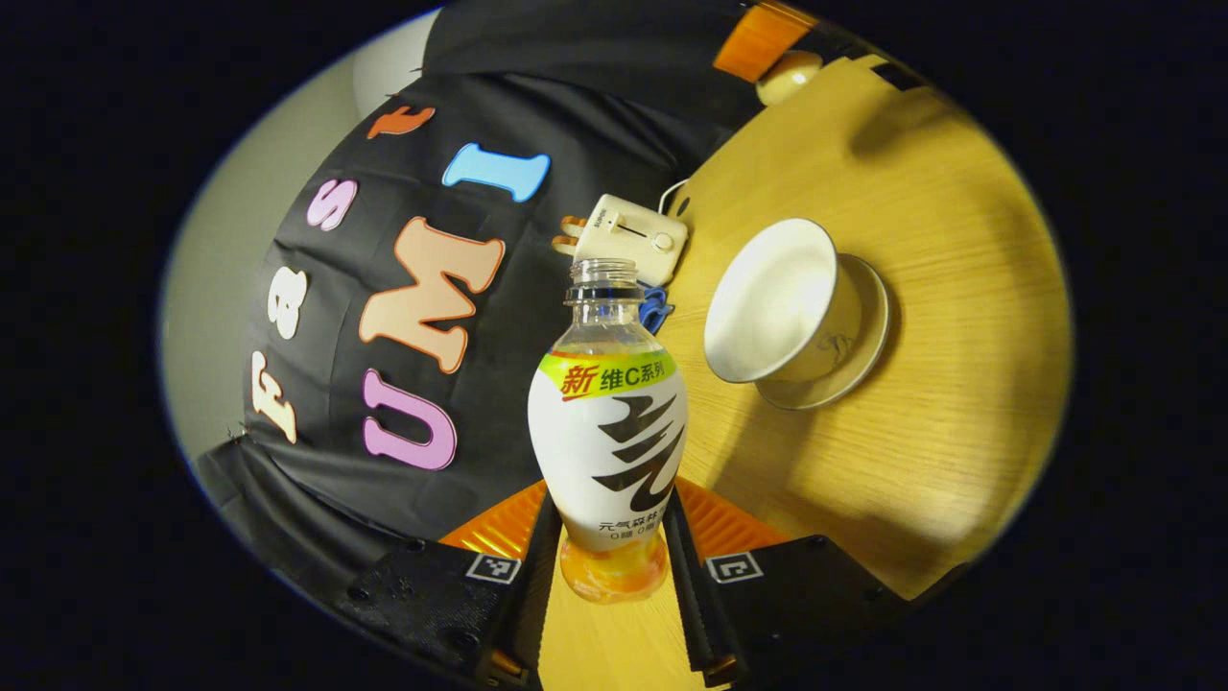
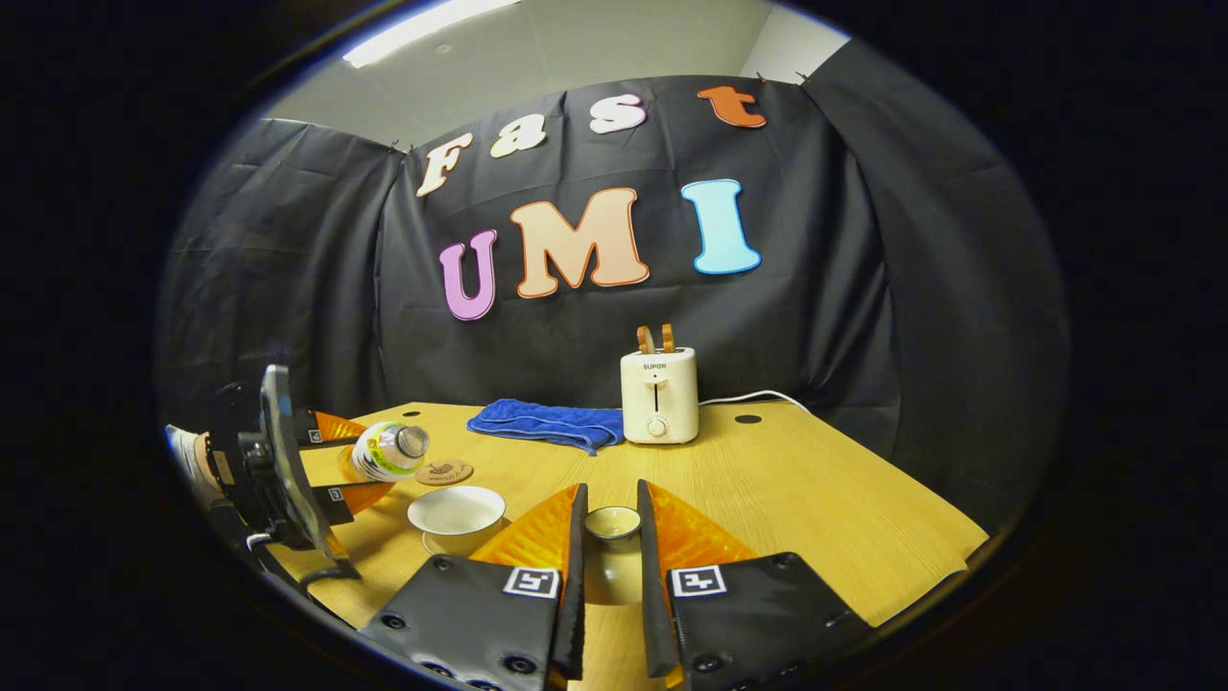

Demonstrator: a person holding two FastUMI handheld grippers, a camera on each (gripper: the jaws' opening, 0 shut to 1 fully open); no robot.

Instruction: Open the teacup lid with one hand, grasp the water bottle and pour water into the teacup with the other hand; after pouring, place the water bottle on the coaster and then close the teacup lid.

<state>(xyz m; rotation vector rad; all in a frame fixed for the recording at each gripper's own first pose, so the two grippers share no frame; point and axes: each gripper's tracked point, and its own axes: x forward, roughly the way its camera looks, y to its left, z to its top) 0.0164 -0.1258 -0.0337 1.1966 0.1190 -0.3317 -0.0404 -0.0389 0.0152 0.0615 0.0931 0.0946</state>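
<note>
My left gripper [image 1: 611, 504] is shut on the lower body of an uncapped water bottle [image 1: 609, 422] with a white label and a little orange liquid at its base. In the right gripper view the bottle [image 2: 384, 451] lies tilted almost flat in the left gripper [image 2: 331, 461], its mouth pointing toward the open white teacup [image 2: 457, 509]. No stream shows. The teacup [image 1: 772, 302] stands on its saucer [image 1: 863, 345], empty-looking. My right gripper [image 2: 611, 499] is shut on the small cream teacup lid [image 2: 612, 523], held to the right of the cup. A round brown coaster [image 2: 443, 471] lies just behind the cup.
A white toaster [image 2: 658, 393] with two slices stands at the back of the wooden table [image 2: 815, 499], its cord trailing right. A folded blue cloth [image 2: 547, 422] lies left of it. A person's hand holds the left gripper at the table's left edge.
</note>
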